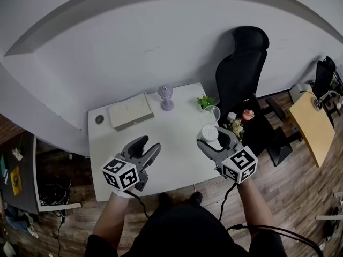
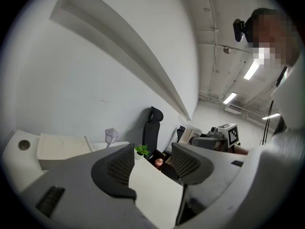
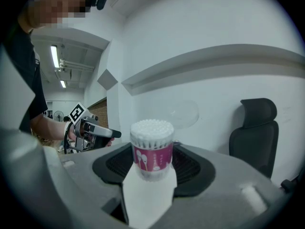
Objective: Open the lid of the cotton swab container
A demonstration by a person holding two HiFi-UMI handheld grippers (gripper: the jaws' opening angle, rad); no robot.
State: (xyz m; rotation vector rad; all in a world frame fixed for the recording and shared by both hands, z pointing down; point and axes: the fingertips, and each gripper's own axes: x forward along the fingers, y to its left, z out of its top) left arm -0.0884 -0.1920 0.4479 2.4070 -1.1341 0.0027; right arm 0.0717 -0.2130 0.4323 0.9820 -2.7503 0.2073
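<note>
The right claw (image 3: 153, 173) has its jaws wide apart, one on each side of the cotton swab container (image 3: 151, 147). The container is a small upright tub with a pink band and white swab tips packed at the top. It seems to stand on the white bench (image 1: 177, 159), not lifted. Whether the pads already touch its sides cannot be told, and no firm squeeze shows. A clear cap seems to cover the tips, so the lid looks unopened.

The left claw (image 2: 152, 163) is also spread, with nothing between its jaws, and hovers over the bench well apart from the container.

Farther off on the bench are a small green plant (image 1: 205, 101), a lilac ornament (image 1: 166, 97) and a flat white box (image 1: 131, 111). A black office chair (image 1: 241, 68) stands beyond.

Risks from here: the tub looks light and tall and stands near the bench's right edge. If one pad meets it first, it may tip or skid off. Gripping too high could pinch the lid shut. Pulling the lid while the body is loosely held could scatter the swabs.
</note>
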